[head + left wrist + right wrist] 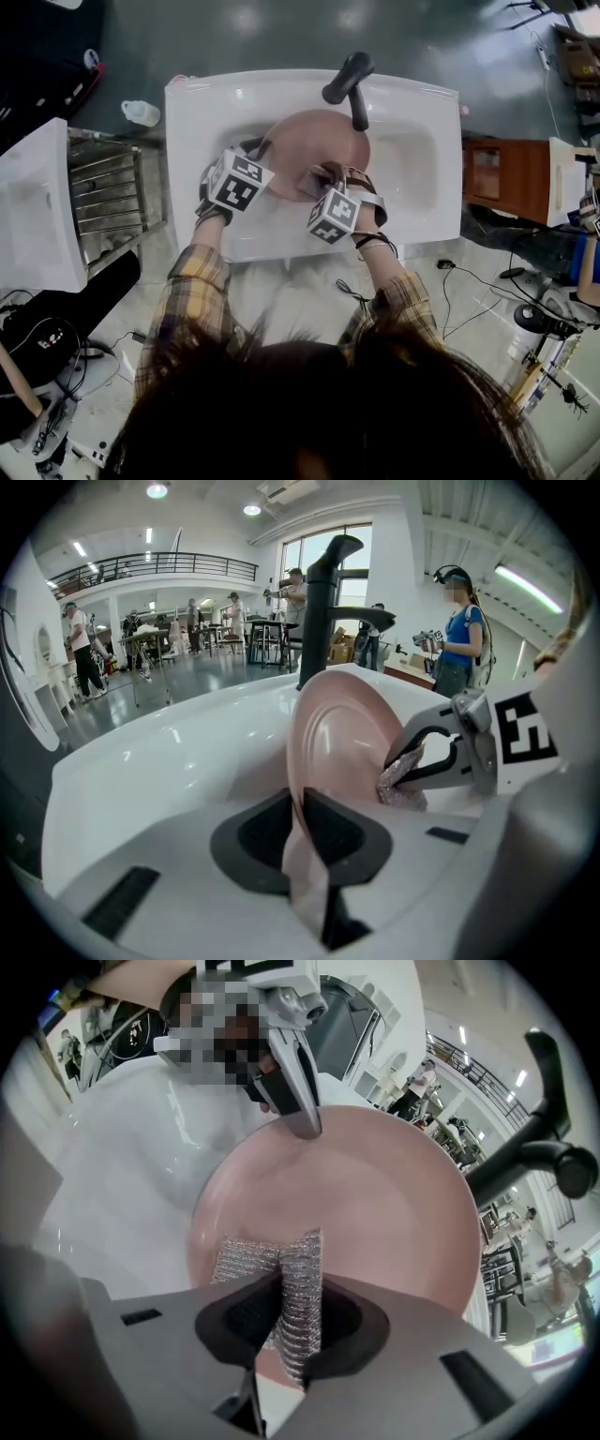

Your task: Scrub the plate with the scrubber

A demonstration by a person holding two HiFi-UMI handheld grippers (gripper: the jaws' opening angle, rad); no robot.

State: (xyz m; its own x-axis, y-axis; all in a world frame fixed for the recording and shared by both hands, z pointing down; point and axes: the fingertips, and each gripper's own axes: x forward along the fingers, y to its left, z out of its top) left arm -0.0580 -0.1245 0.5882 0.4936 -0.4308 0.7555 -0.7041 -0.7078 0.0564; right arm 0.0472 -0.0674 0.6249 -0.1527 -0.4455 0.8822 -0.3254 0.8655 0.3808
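Hold the left hand-held gripper (298, 808) clamped firmly on the near rim of the pink plate (342, 738), jaws almost together on the thin edge. Support the plate tilted up over the basin of the white sink (202, 103), just below the black faucet (349, 80). Brace against the scrubbing push, and avoid letting the rim pivot or slip between the pads.

Work the silver mesh scrubber (281, 1274) flat against the plate's inner face, near its lower edge, in overlapping strokes toward the centre. Hold the right hand-held gripper (286, 1321) closed tight on the folded scrubber, with enough mesh ahead of the tips to keep hard plastic off the plate. Press moderately: soft mesh, likely to fold or pull out under heavy load.

Plate: round, so no long axis; eating face turned up and toward the right hand-held gripper, rim running from the left grip away toward the faucet.

Scrubber: long side running out of the jaws and up the plate face, one flap spread to the left.
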